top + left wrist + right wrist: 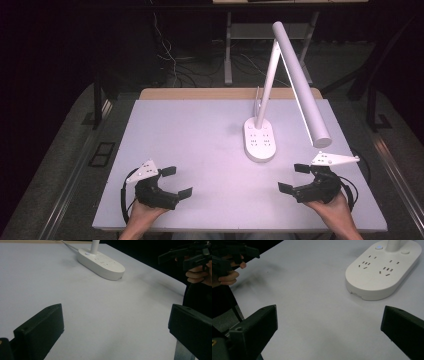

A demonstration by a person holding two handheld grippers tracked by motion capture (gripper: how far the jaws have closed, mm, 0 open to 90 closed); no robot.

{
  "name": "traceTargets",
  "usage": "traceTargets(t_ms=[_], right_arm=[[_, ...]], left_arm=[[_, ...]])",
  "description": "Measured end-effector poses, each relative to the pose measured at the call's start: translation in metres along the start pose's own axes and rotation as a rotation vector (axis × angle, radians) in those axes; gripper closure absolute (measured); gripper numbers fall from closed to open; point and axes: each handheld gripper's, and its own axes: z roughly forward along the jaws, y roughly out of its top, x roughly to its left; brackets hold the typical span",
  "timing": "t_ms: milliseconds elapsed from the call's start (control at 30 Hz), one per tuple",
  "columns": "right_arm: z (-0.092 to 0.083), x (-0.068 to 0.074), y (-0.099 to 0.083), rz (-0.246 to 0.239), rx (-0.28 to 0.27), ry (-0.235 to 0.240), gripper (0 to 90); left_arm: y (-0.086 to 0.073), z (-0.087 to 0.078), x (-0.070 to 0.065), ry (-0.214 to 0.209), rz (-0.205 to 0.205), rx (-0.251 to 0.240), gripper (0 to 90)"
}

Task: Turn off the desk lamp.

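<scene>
From the high view, I have my left gripper (177,181) and right gripper (293,177) low at the near edge of the bench (200,145), both with jaws spread wide and holding nothing; the desk lamp (280,95) stands right of centre, nearer my right gripper, its long head (302,85) slanting out over that side. Reaching in carelessly, I could knock that head and tip the lamp. In the left gripper view, the lamp base (101,263) lies well off, so a long reach risks overshooting. In the right gripper view, the base's sockets (375,266) sit near; its smooth rounded edge could slip from my jaws.
</scene>
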Motion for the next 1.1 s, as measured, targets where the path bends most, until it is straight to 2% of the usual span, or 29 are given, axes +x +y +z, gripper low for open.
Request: traceTargets(t_ms=[133,467,1100], right_arm=[[0.001,-0.001,0.007,-0.016,0.002,0.000,0.8],[0.002,-0.008,0.023,-0.013,0.011,0.002,0.9],[0.017,-0.021,0.048,-0.023,0.040,-0.011,0.9]], left_arm=[[0.000,0.001,0.000,-0.003,0.001,0.002,0.0],[0.000,0.000,0.000,-0.001,-0.001,0.001,0.0],[-0.001,0.002,0.001,-0.005,-0.002,0.009,0.0]])
